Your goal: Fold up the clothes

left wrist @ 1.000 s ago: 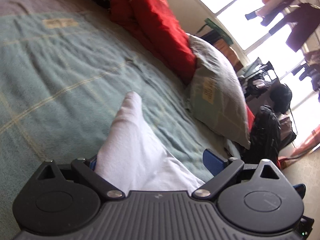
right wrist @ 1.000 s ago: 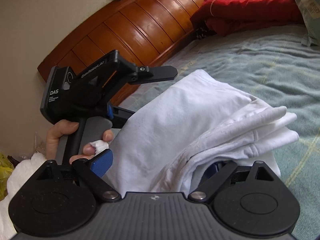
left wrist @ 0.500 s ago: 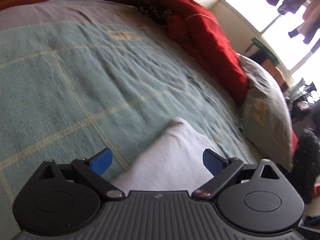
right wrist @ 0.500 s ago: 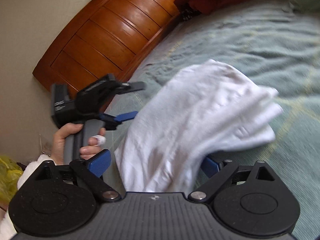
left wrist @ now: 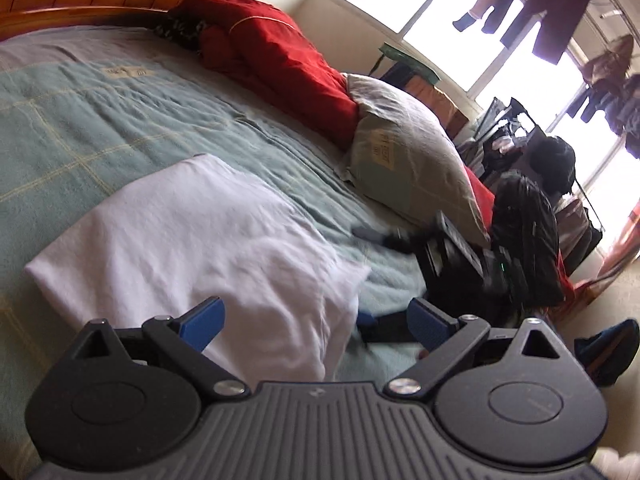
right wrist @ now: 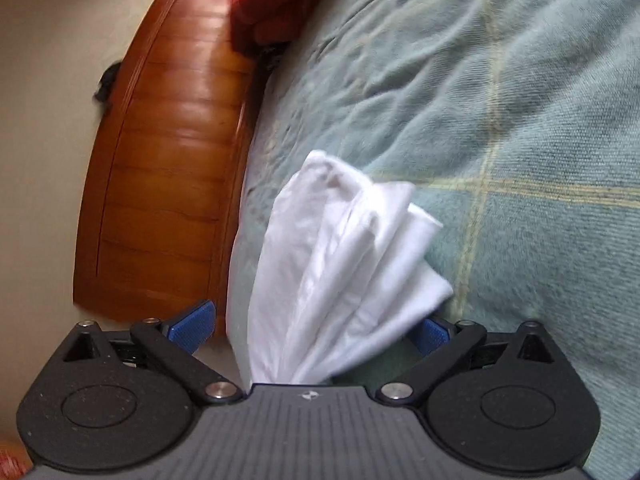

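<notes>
A folded white garment point(left wrist: 192, 232) lies flat on the green checked blanket point(left wrist: 100, 120) in the left wrist view. My left gripper point(left wrist: 315, 322) hovers open over its near edge, and neither blue pad presses the cloth. At the garment's right corner sits the blurred black housing point(left wrist: 468, 258) of the right gripper. The right wrist view shows the garment's layered end point(right wrist: 340, 248) fanning out from between the wide-apart fingers of my right gripper point(right wrist: 312, 330), which is open. The cloth rests against the right pad; the left pad is bare.
A red quilt point(left wrist: 280, 56) and a grey pillow point(left wrist: 400, 152) lie along the bed's far side. The wooden headboard point(right wrist: 168, 140) borders the blanket point(right wrist: 520, 120). A black bag point(left wrist: 524, 232) stands beyond the pillow, under windows hung with clothes.
The white garment has gone from held up between both grippers to lying flat on the blanket. My left gripper has drawn back from it. The right view no longer shows the left gripper.
</notes>
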Motion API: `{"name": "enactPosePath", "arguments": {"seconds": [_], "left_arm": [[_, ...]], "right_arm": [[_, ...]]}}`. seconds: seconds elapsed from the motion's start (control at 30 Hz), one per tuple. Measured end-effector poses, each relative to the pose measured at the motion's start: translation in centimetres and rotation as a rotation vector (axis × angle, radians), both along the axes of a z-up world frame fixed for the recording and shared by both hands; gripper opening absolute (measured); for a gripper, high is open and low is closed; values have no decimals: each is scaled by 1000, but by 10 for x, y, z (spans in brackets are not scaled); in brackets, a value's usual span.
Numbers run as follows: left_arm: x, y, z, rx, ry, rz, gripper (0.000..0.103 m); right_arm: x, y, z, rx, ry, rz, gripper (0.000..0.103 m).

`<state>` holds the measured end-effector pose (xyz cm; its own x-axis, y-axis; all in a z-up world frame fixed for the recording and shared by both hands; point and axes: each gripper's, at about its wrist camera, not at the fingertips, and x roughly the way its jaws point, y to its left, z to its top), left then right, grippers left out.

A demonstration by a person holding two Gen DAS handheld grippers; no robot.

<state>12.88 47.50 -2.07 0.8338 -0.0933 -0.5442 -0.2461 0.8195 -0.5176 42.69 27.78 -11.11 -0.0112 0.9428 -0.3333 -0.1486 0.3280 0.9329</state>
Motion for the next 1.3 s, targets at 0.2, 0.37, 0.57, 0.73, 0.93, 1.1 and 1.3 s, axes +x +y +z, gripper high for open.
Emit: {"name": "enactPosePath", "arguments": {"seconds": [0.2, 0.37, 0.57, 0.73, 0.93, 1.1, 1.3], "left_arm": [[-17, -10, -3, 31, 17, -28, 97], [-14, -5, 0, 72, 32, -1, 97], [5, 23, 7, 117, 34, 52, 97], [37, 56, -10, 62, 82, 76, 97], [44, 72, -51, 16, 155, 90, 97], [35, 63, -34, 14, 137, 78, 97], [25, 43, -12, 84, 135, 35, 97]], "right_arm": [[10, -4, 14, 77, -145, -73, 102], [21, -15, 29, 25, -259, -93, 102], [1, -2, 90, -179, -687, 70, 101], [-49, 51, 88, -332, -1011, 390, 78], [-61, 53, 47, -401, -1113, 572, 73], [-84, 46, 45, -387, -1160, 620, 73], [-121, 41, 42, -368, -1234, 688, 73]]}}
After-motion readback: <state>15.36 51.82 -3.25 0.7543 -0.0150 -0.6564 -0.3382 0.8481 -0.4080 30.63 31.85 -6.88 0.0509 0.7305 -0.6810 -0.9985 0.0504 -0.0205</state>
